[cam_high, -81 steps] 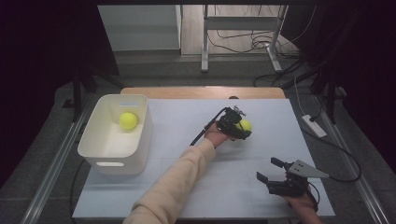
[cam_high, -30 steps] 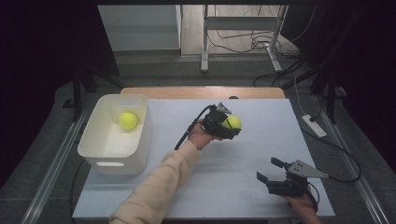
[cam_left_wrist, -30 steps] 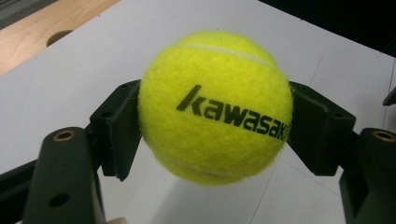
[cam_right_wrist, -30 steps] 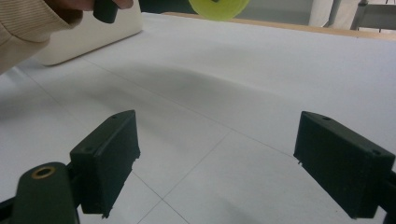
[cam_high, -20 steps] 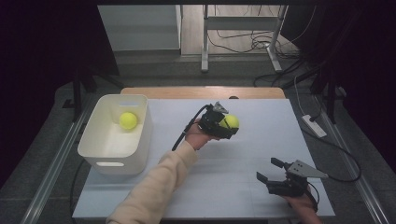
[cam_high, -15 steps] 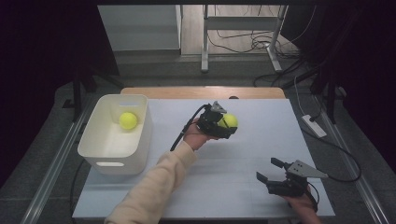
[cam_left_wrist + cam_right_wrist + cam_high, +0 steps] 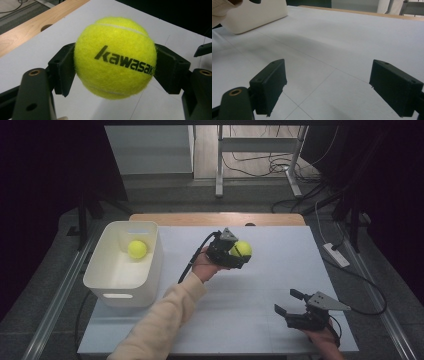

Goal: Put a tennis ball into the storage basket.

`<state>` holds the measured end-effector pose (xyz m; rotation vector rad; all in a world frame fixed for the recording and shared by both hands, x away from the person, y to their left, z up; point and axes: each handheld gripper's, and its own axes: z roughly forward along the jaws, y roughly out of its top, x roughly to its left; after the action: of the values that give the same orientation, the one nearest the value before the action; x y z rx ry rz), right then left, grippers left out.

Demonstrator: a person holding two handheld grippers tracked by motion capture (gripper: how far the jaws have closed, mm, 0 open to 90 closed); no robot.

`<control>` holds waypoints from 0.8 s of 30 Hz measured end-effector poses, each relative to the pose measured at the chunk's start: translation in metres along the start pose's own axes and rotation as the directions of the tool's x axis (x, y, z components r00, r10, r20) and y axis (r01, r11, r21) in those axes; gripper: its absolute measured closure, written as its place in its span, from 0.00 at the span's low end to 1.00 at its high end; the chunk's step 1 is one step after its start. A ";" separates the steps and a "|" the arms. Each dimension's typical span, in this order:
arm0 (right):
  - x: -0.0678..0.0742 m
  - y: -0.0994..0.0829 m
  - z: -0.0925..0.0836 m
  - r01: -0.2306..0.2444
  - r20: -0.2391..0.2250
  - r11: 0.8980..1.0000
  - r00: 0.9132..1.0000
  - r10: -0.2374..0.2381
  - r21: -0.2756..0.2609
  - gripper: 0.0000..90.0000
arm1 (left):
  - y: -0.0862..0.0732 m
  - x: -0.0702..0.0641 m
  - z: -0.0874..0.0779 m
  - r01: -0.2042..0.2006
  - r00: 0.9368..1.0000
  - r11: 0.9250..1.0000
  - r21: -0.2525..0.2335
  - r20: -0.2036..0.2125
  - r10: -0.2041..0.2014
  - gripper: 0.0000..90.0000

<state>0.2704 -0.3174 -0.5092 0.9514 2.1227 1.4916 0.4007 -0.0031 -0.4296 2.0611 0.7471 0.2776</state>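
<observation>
A: Since the white bin (image 7: 121, 270) sits off to the left of the left gripper (image 7: 239, 254), that's the way to go, right?

B: Yep. It's clamped on the tennis ball (image 7: 115, 57) above mid-table. Right gripper (image 7: 290, 303) is open, empty, and much farther away.

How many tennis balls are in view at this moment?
2. One tennis ball is clamped between the jaws of the left gripper, above the white table. The other ball lies inside the white bin at the table's left.
</observation>
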 end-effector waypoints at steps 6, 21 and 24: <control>0.000 0.000 0.000 0.001 0.006 1.000 1.000 -0.001 0.004 0.16 | -0.001 0.000 -0.006 0.001 1.000 1.000 -0.013 -0.007 -0.001 0.30; 0.000 0.000 0.001 0.004 0.006 1.000 1.000 -0.004 0.003 0.16 | -0.007 0.004 -0.026 0.004 0.999 0.999 -0.045 -0.034 -0.005 0.30; 0.000 0.000 0.001 0.002 0.007 1.000 1.000 -0.002 0.003 0.16 | -0.008 0.005 -0.033 0.001 0.999 0.998 -0.057 -0.052 -0.004 0.30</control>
<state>0.2708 -0.3169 -0.5095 0.9539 2.1208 1.4822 0.3862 0.0253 -0.4180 2.0060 0.7645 0.3481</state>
